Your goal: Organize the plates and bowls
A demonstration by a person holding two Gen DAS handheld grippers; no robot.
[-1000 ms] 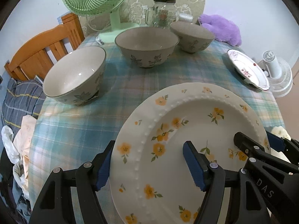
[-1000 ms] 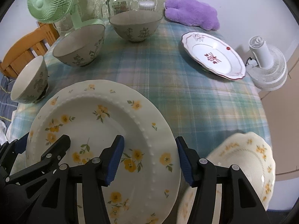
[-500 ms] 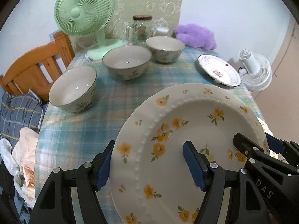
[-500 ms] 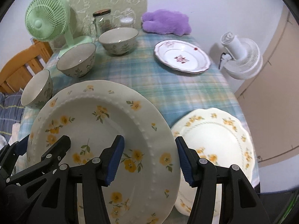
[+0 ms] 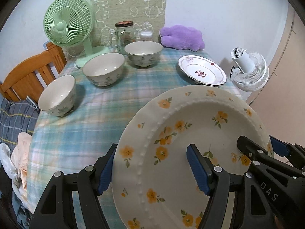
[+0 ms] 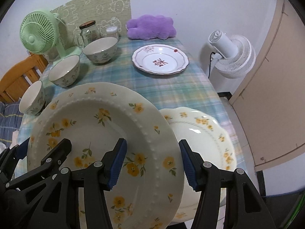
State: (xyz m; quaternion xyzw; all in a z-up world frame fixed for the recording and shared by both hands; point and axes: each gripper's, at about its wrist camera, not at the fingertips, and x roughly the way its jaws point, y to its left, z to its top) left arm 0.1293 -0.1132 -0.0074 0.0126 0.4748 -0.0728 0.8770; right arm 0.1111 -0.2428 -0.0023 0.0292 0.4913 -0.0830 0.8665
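A large white plate with yellow flowers (image 5: 200,118) (image 6: 91,118) hangs tilted above the near part of the checked table (image 5: 95,114). My left gripper (image 5: 152,169) is shut on its left rim, one finger over the plate and one under it. On the opposite rim my right gripper (image 6: 152,164) is shut the same way. A scalloped yellow-flowered plate (image 6: 205,133) lies on the table below the right rim. Farther back rests a red-patterned plate (image 5: 202,72) (image 6: 160,59). Three flowered bowls (image 5: 57,95) (image 5: 103,68) (image 5: 143,53) stand in a row along the left.
At the back of the table stand a green fan (image 5: 68,26), a glass jar (image 5: 124,32) and a purple plush toy (image 5: 181,37). Left of the table is a wooden chair (image 5: 24,76); to its right are a white floor fan (image 5: 249,70) and a beige door (image 6: 266,95).
Both grippers have risen and drawn back with the flowered plate between them. The table looks smaller and farther, and the scalloped plate has come into the right wrist view.
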